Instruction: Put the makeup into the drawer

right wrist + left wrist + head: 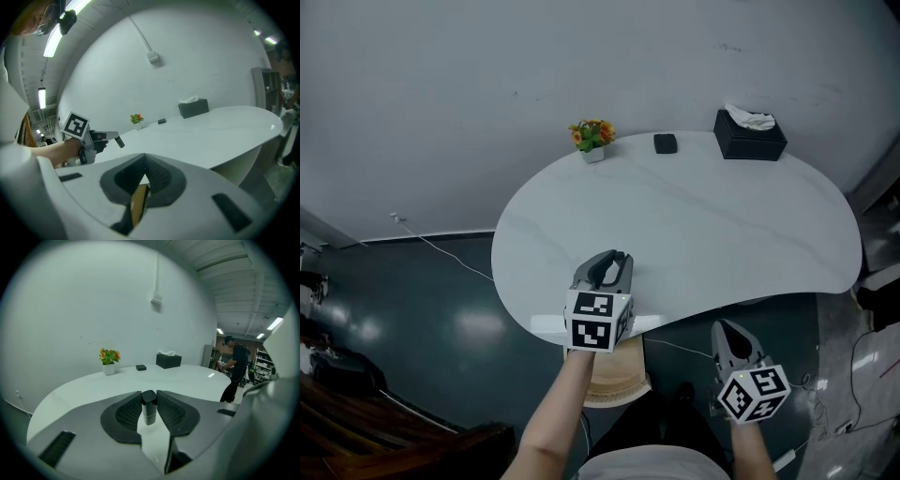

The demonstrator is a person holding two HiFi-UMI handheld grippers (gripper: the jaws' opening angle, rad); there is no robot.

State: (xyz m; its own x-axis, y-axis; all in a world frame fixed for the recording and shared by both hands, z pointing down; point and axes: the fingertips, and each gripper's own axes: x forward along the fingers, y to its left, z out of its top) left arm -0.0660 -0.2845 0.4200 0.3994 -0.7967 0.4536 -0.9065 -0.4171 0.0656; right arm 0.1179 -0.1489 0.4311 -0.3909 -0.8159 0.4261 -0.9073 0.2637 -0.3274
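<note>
Makeup tube (149, 411) stands upright, gripped by my half-open left tongs (149, 397), with its long axis crossing the jaws, above the table's (722, 234) near edge. My right tongs (143, 176) hang lower, off that edge, closed on nothing. I cannot make out the drawer.

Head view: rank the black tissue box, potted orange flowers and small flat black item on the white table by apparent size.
1. Black tissue box
2. Potted orange flowers
3. Small flat black item
All three stand at the far edge of the white table, so distance hardly skews this.
</note>
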